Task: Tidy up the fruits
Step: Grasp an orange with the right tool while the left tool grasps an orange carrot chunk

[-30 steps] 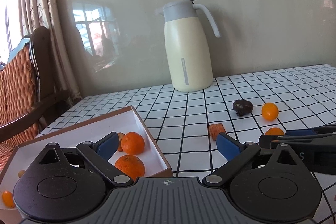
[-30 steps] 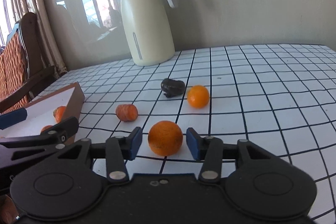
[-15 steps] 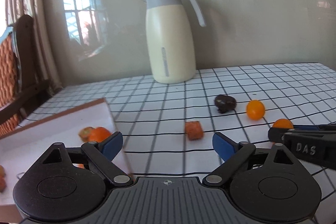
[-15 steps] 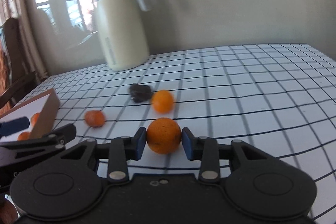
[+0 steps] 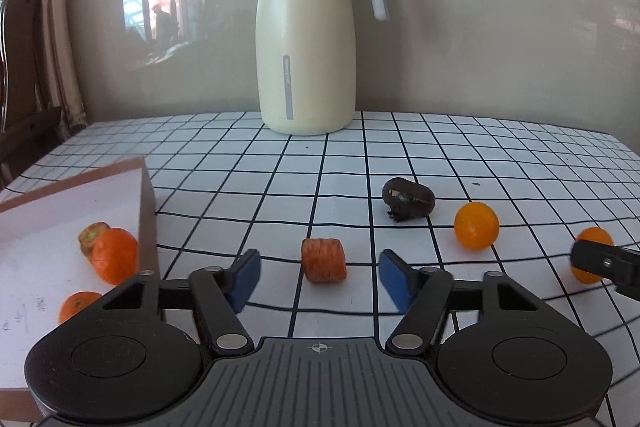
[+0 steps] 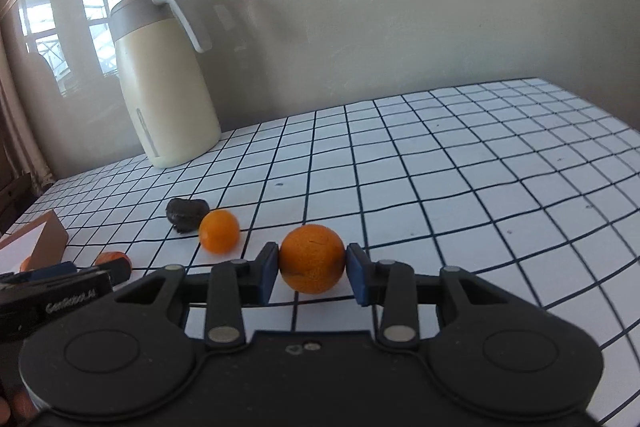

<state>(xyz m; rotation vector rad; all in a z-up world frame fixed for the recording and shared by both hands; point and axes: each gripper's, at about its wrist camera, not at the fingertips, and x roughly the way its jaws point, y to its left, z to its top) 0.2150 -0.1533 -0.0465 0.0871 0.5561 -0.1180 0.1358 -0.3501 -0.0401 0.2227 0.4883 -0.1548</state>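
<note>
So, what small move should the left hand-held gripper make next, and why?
Probably ease forward a little while it closes. The left hand-held gripper has its jaws closing, but the ridged orange chunk lies just ahead of the blue pads, not yet touched. The right hand-held gripper already grips an orange.

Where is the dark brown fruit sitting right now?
In the left wrist view the dark brown fruit lies on the checked table, right of centre, just left of a small orange and in front of the cream jug.
</note>
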